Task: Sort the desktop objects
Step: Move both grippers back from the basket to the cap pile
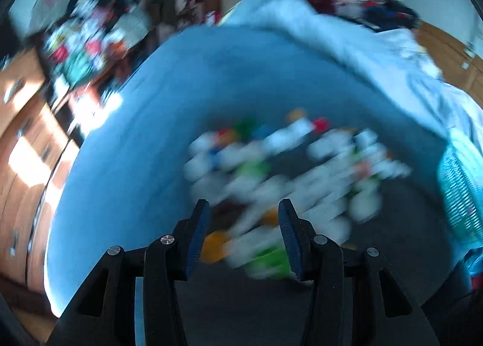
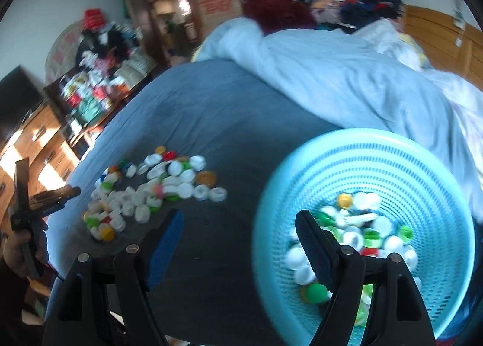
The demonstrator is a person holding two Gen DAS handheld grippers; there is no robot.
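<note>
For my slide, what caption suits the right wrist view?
Open right gripper above turquoise basket of bottle caps; more caps on bed.

A: Where do the loose bottle caps (image 2: 151,186) lie?
B: Scattered in a flat cluster on the dark blue bed; mostly white, some green, yellow, red, gold.

A: And the basket (image 2: 392,146)?
B: Light blue, perforated, round, just right of the cluster, holding further mixed caps (image 2: 356,234).

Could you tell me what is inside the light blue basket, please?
The basket holds loose bottle caps, mostly white, with several green, one yellow and a bit of red. The open right gripper covers part of the pile, and the caps underneath cannot be seen.
</note>
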